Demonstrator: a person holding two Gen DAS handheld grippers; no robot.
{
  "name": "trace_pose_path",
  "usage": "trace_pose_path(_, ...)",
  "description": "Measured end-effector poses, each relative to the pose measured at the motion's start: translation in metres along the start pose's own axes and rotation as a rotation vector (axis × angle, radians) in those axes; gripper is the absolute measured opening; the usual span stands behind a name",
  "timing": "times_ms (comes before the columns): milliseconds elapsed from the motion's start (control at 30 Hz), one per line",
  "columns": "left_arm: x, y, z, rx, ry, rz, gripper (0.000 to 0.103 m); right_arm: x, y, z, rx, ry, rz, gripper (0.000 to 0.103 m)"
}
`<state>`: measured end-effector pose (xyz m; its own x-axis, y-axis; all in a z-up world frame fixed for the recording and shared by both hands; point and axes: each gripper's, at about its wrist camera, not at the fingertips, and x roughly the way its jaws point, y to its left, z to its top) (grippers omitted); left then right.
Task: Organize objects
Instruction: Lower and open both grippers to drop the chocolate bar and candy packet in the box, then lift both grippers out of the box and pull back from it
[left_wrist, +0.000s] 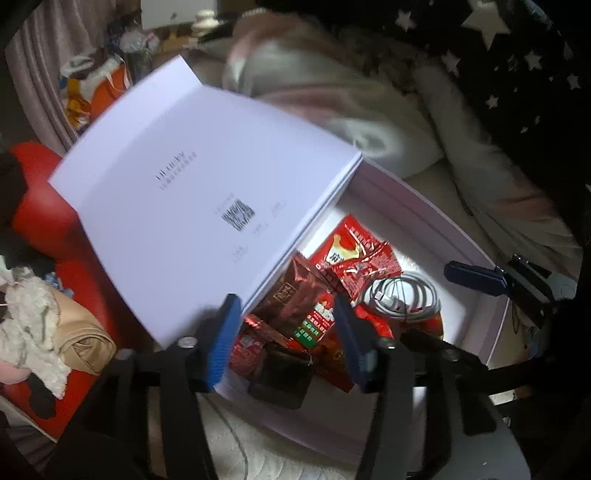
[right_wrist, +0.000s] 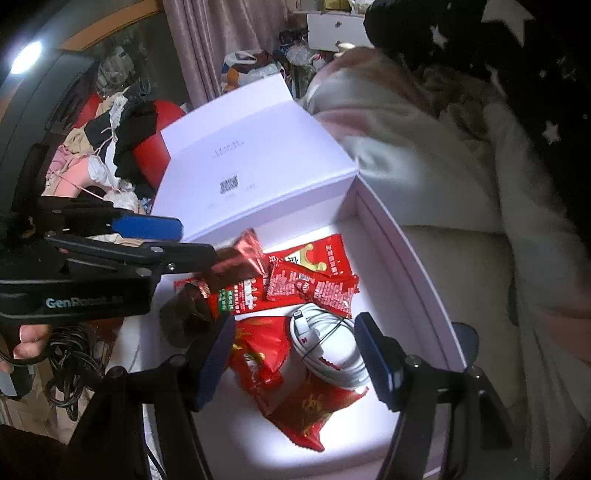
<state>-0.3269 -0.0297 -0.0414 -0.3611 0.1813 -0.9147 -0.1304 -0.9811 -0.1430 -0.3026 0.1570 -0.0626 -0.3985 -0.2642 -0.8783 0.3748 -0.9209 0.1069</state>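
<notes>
In white box: foil packet tilted, long axis diagonal; both hand-held grippers apart, empty.

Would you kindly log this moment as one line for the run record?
left gripper: jaws open over red snack packets | right gripper: jaws open over coiled white cable | white box: lid raised

Left gripper: angled steeply downward, blue-padded jaws parted, nothing pressed between pads. Right gripper: angled steeply downward, jaws spread wide, pads clear. Hand: fingers curled around left gripper's handle.
</notes>
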Motion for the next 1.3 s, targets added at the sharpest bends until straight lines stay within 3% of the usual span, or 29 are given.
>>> trace_pose_path(400,-0.063,-0.013,-0.002,0.024,-0.095,-0.014,0.058,-0.065,0.002,-0.001,0.000,-0.091,-0.034,0.067)
trace_pose_path(767,-0.112,-0.045,-0.027,0.071,-0.159,-0.040,0.058,-0.121,-0.002,-0.021,0.010,-0.149,-0.087,0.067)
trace_pose_path(1300,-0.103,-0.100,-0.084,0.127,-0.107,-0.096,0.058,-0.143,-0.016,-0.090,0.028,-0.122,-0.131,0.067)
